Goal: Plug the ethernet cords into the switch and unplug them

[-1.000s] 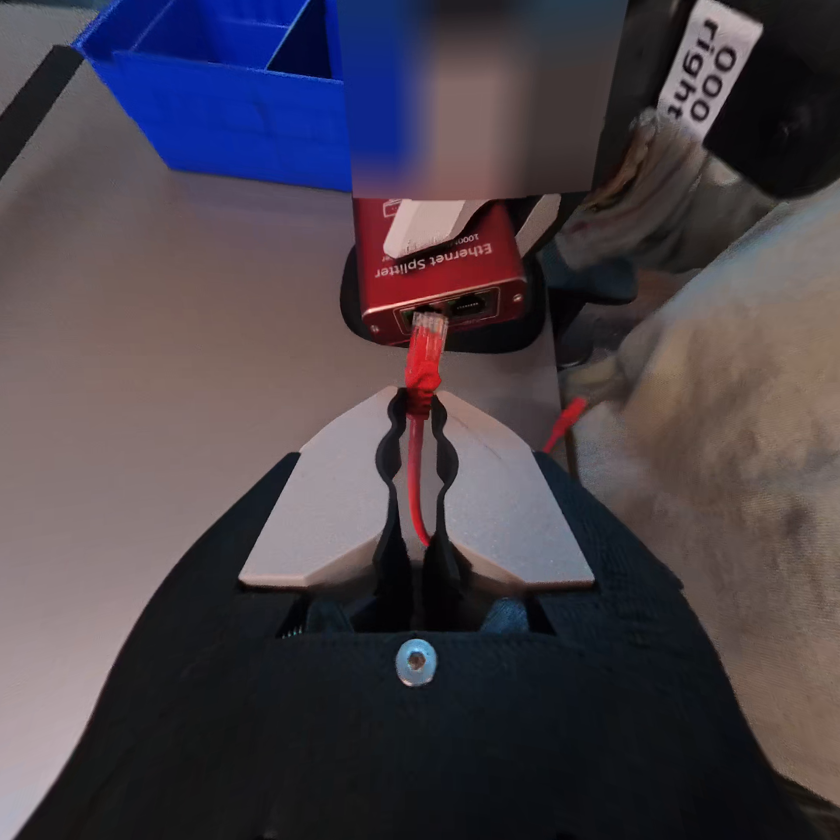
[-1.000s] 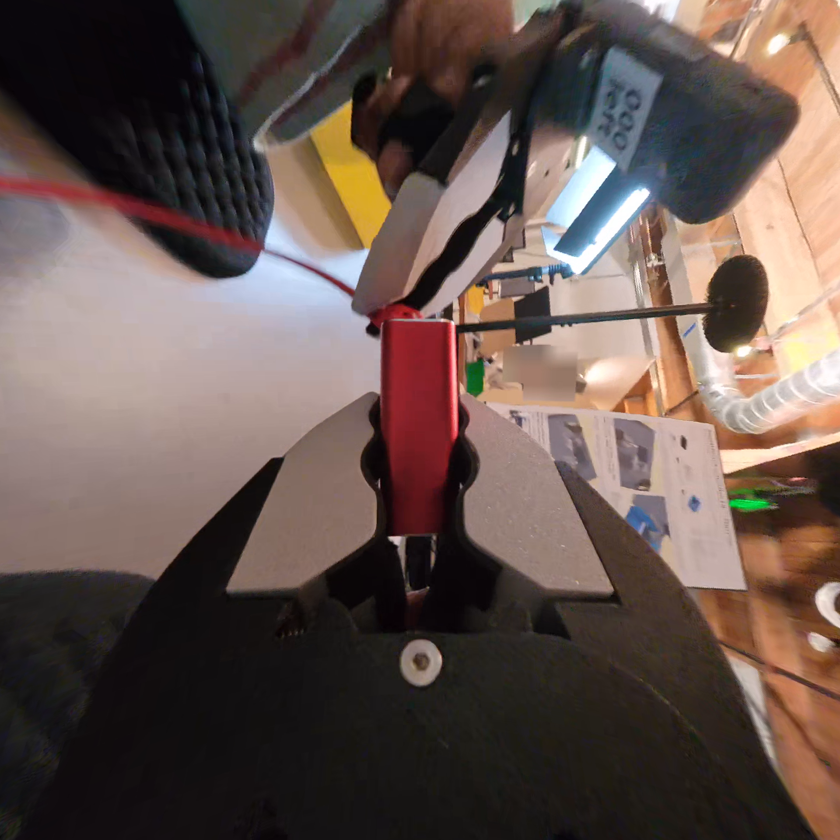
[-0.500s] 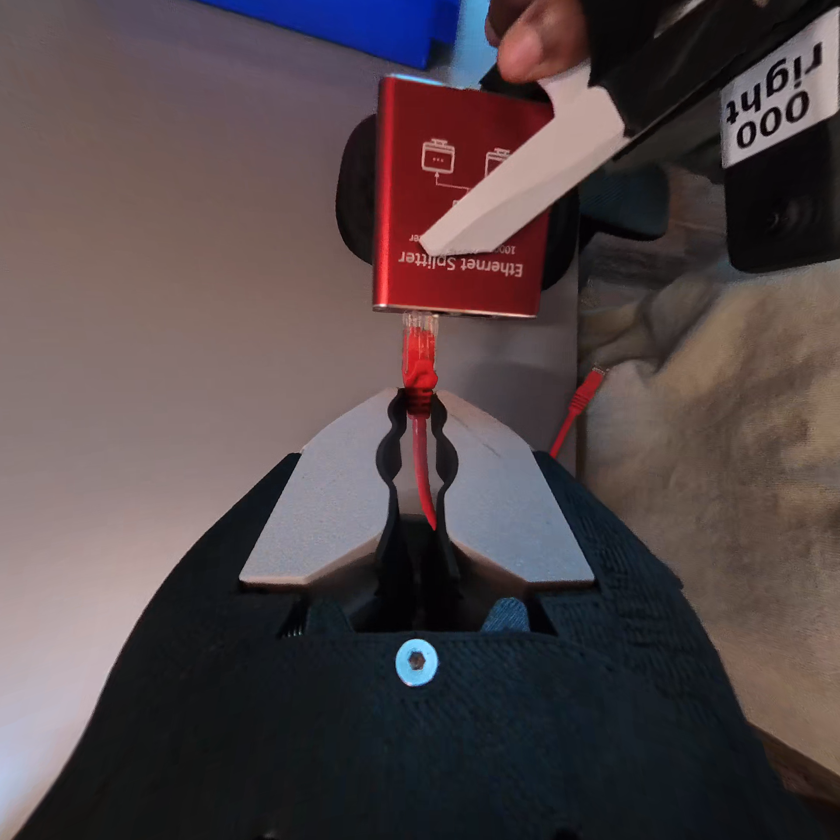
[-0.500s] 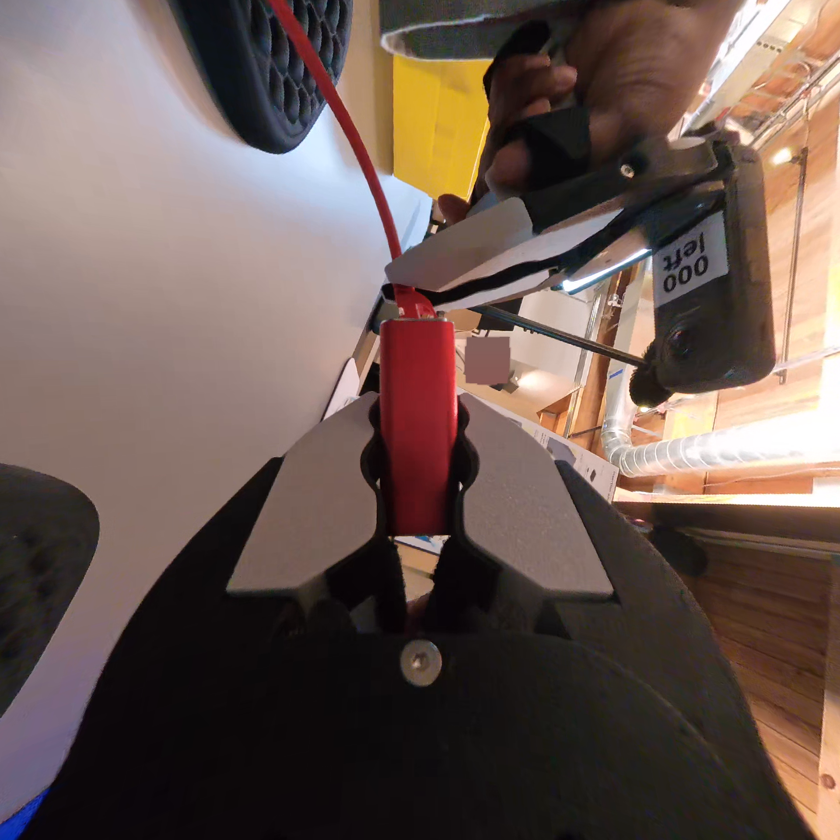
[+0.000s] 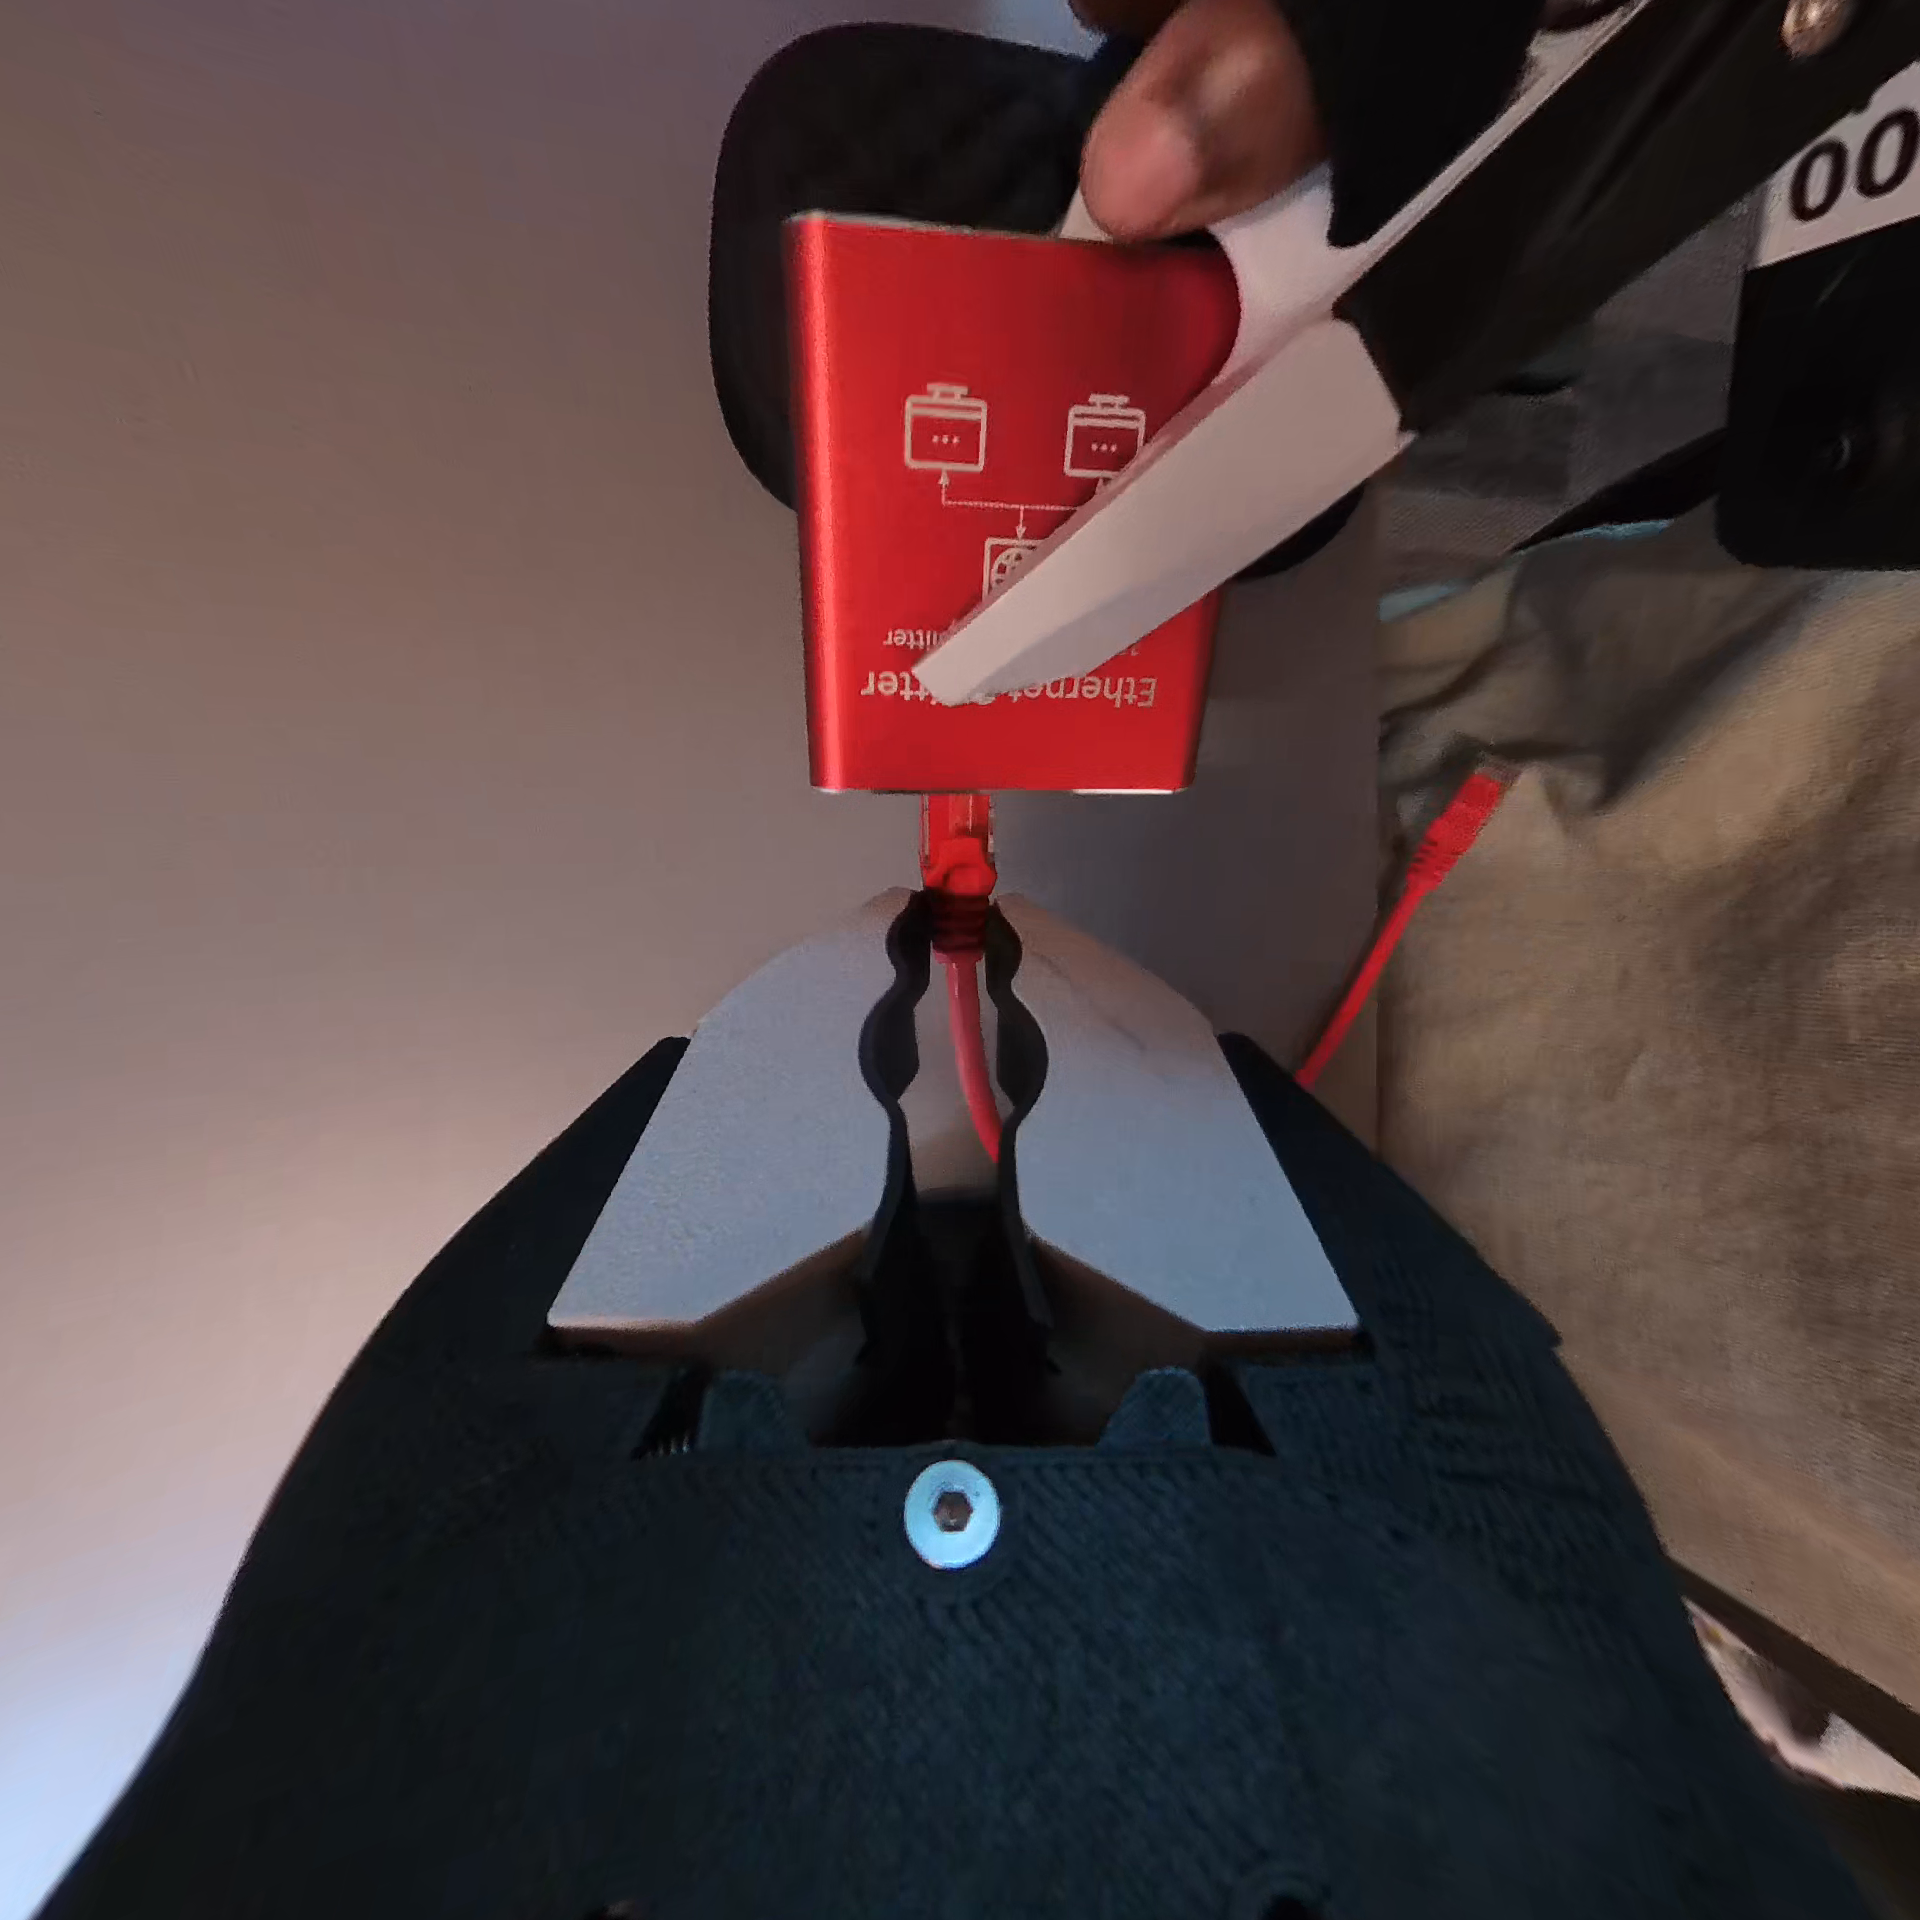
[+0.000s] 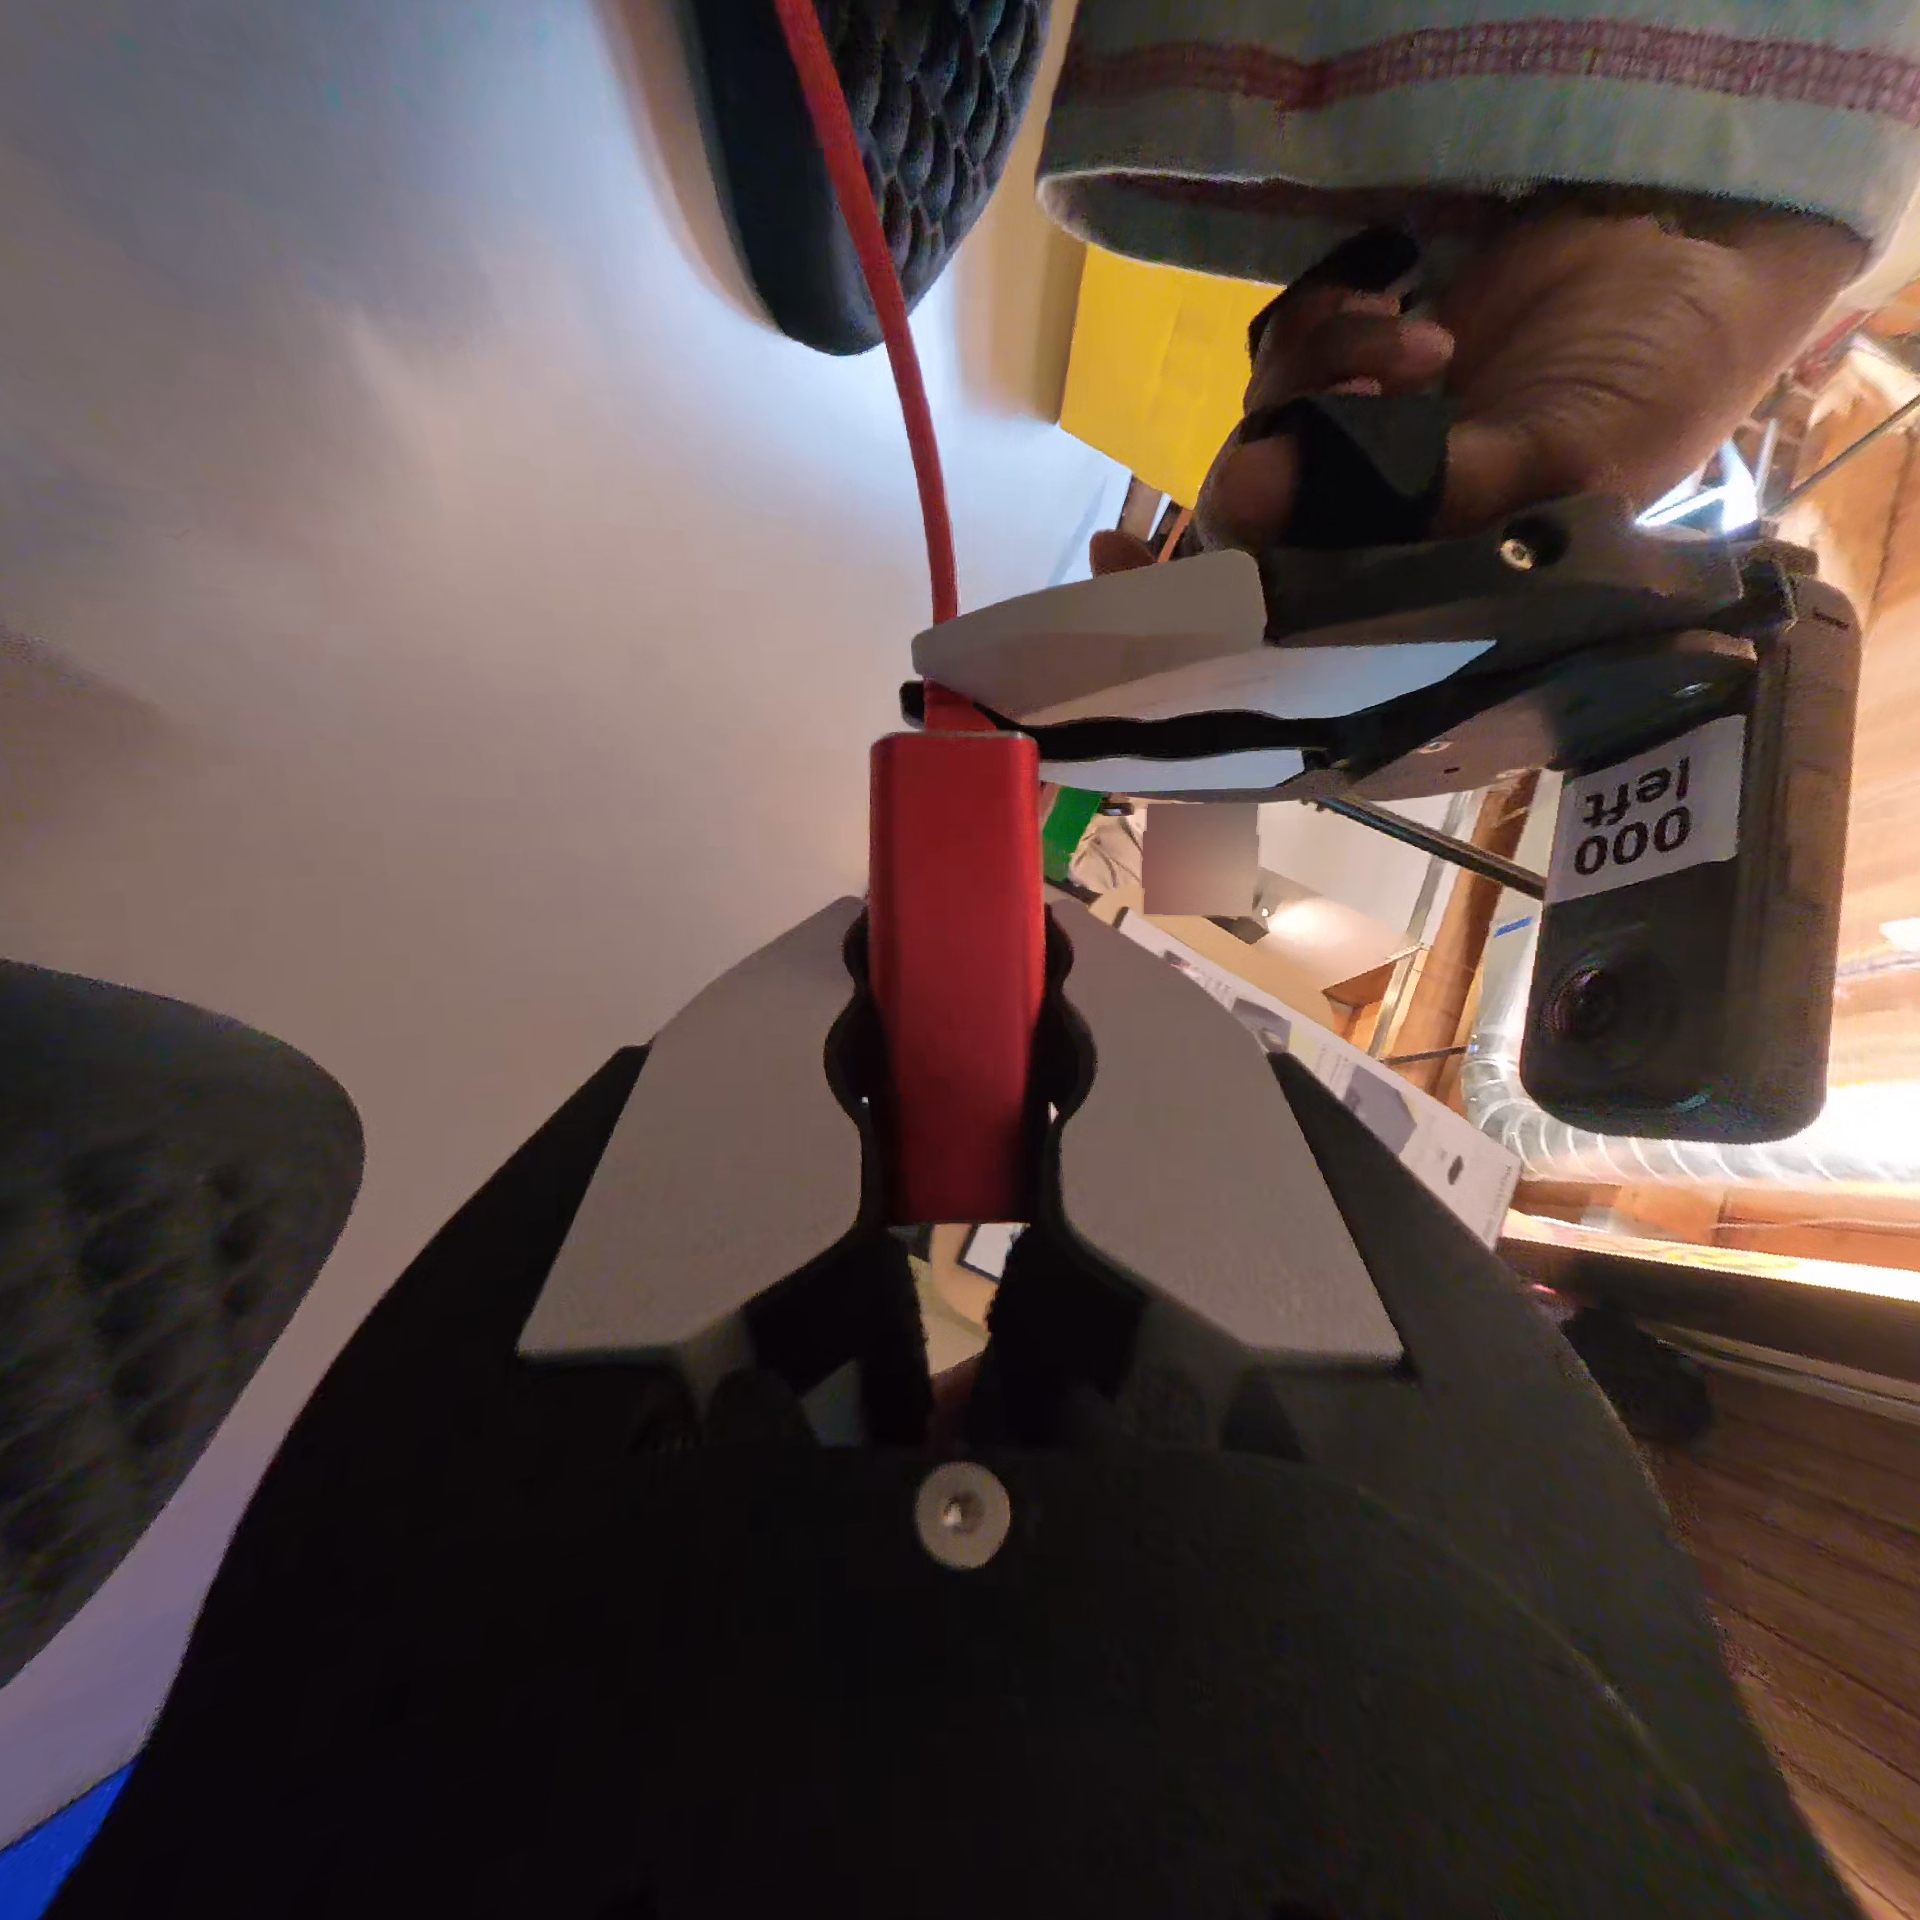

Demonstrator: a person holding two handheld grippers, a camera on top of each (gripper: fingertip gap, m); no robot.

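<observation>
Two grippers meet over a pale, smooth tabletop (image 5: 364, 727). The left gripper (image 5: 954, 914), with matte grey wedge-shaped fingers (image 5: 769, 1122) lined by wavy black pads, is clamped on the ribbed strain-relief boot of a thin red ethernet cord (image 5: 971, 1049). That cord's clear-tipped plug (image 5: 956, 831) sits in a port on the near face of a red anodised metal switch box (image 5: 935, 582), a flat rectangular block with rounded edges and pale line icons printed on its broad face. The right gripper (image 6: 956, 977) is squeezed onto the box's two broad faces, holding it off the table; from its own camera only the box's narrow red edge (image 6: 956, 987) shows between the grey fingers. In the left wrist view one of the right gripper's white fingers (image 5: 1164, 540) lies slantwise across the printed face. A second red cord (image 5: 1444, 842) with its plug free rests against crumpled beige cloth (image 5: 1662, 1039) on the right. A black, oval, mesh-textured pad (image 5: 831, 156) lies on the table beyond the box. A hand (image 6: 1507, 343) in a striped knit cuff grips the left gripper's handle.
</observation>
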